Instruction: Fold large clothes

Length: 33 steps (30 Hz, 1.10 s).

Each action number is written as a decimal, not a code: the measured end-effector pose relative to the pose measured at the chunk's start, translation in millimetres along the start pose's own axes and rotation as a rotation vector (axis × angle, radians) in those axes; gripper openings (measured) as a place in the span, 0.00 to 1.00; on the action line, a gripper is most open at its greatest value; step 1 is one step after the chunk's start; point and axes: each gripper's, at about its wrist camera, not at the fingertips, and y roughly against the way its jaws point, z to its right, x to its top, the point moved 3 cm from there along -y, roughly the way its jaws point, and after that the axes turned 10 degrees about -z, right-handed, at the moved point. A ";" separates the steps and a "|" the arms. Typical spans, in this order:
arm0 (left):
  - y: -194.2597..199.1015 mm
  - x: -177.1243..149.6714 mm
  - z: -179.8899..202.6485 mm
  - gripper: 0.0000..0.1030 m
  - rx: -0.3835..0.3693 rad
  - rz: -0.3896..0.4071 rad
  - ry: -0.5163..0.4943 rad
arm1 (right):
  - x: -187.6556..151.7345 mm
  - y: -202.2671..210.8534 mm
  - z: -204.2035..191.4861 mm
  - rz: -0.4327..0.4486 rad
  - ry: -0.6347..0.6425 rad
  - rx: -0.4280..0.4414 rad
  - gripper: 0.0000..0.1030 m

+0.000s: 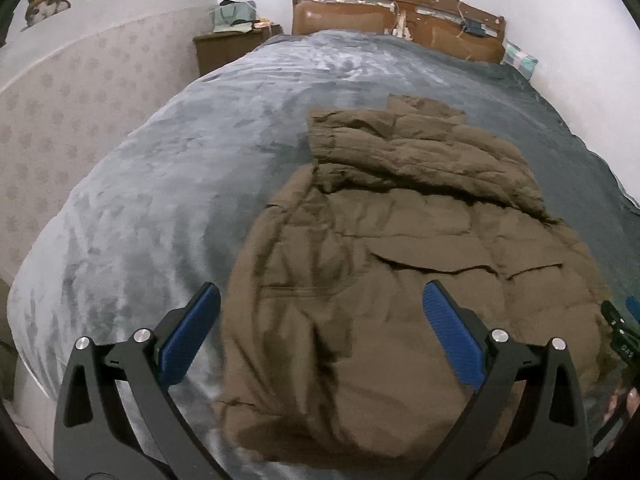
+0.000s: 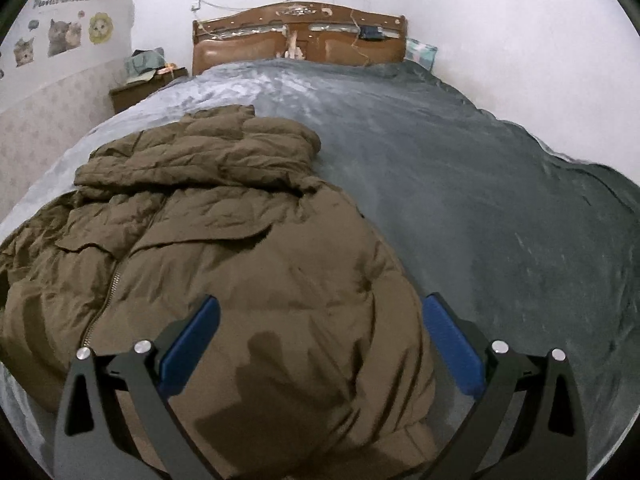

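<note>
A large brown padded jacket [image 1: 400, 248] lies lengthwise on the bed, its hem nearest me and a sleeve folded across its upper part. In the right wrist view the same jacket [image 2: 224, 248] shows its front zipper [image 2: 104, 300] at the left. My left gripper [image 1: 320, 296] hovers open over the jacket's near left hem, with nothing between its blue pads. Over the near right hem my right gripper [image 2: 320, 308] also stands open and holds nothing. The right gripper's body [image 1: 622, 340] shows at the right edge of the left wrist view.
A grey-blue plush blanket [image 2: 480, 184] covers the bed, bare to the right of the jacket and behind it. A wooden headboard [image 2: 300, 36] stands at the far end. A bedside cabinet [image 1: 228, 46] with clutter sits at the far left, by a wall with cat stickers.
</note>
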 end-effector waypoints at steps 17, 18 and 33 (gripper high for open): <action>-40.4 -37.0 -44.3 0.67 0.029 -0.119 0.032 | -15.8 -4.7 1.1 -0.041 -0.003 0.007 0.98; -45.4 -40.2 -47.7 0.66 0.026 -0.135 0.037 | -16.4 -5.2 0.7 -0.044 -0.003 0.005 0.98; -80.0 -62.2 -58.2 0.73 0.036 -0.179 0.018 | -23.7 -13.4 4.9 -0.083 -0.004 -0.022 0.98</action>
